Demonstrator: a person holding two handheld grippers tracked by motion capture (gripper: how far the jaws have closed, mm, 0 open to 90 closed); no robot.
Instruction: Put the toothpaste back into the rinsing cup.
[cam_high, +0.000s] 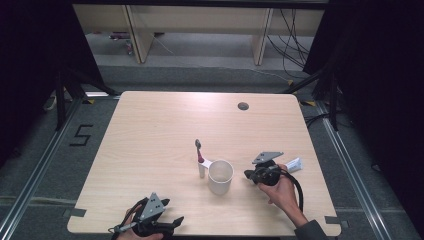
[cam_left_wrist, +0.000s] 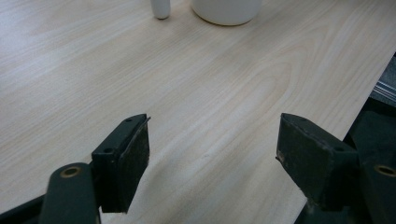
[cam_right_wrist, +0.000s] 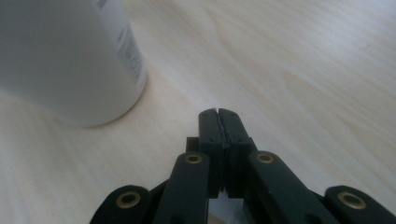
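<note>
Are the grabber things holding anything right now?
No. The left hand-held gripper is open over bare table, and the right hand-held gripper is shut on nothing beside the white plastic cup.

White cup (cam_high: 220, 176) and toothbrush (cam_high: 199, 157) block table centre; bare wood (cam_high: 165, 125) all around.

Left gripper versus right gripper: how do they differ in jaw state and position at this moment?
The left gripper has its jaws spread wide over bare wood, while the right gripper has its jaws pressed together with nothing between them. In the high view the left gripper sits at the table's near edge, far from the white cup; the right gripper sits just right of that cup, pointing toward it. Both are hand-held, black, and holding nothing.
</note>
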